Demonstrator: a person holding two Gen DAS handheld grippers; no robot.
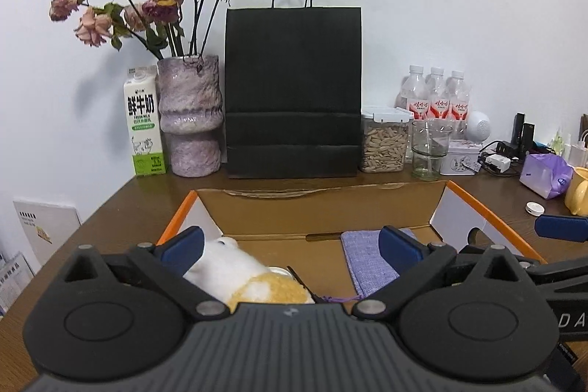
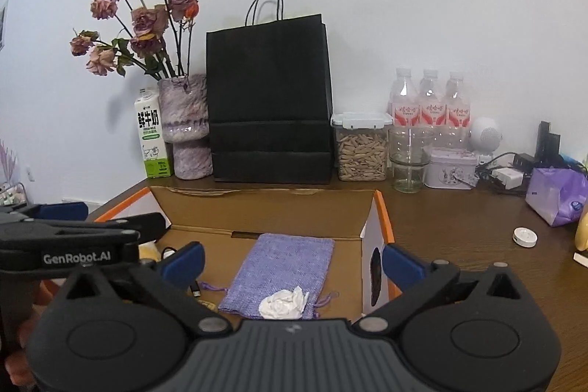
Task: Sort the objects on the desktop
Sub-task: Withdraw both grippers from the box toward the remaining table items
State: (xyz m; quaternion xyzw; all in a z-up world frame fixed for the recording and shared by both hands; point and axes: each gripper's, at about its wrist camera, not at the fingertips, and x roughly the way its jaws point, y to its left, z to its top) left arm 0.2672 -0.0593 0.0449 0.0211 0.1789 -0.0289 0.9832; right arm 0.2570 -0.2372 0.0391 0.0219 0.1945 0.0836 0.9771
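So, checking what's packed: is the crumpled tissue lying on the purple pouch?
Yes, the tissue rests on the pouch's near end inside the box.

1. Each hand-held gripper, left [image 1: 290, 250] and right [image 2: 292, 263], has a black matte body with a ribbed grey centre plate.
2. Fingertips [image 1: 398, 247] carry blue pads.
3. Silver pivot screws; white "GenRobot.AI" lettering on the side.

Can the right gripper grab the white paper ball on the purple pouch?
Probably yes. The right gripper has its jaws wide open over the box, and nothing covers the paper ball lying on the pouch.
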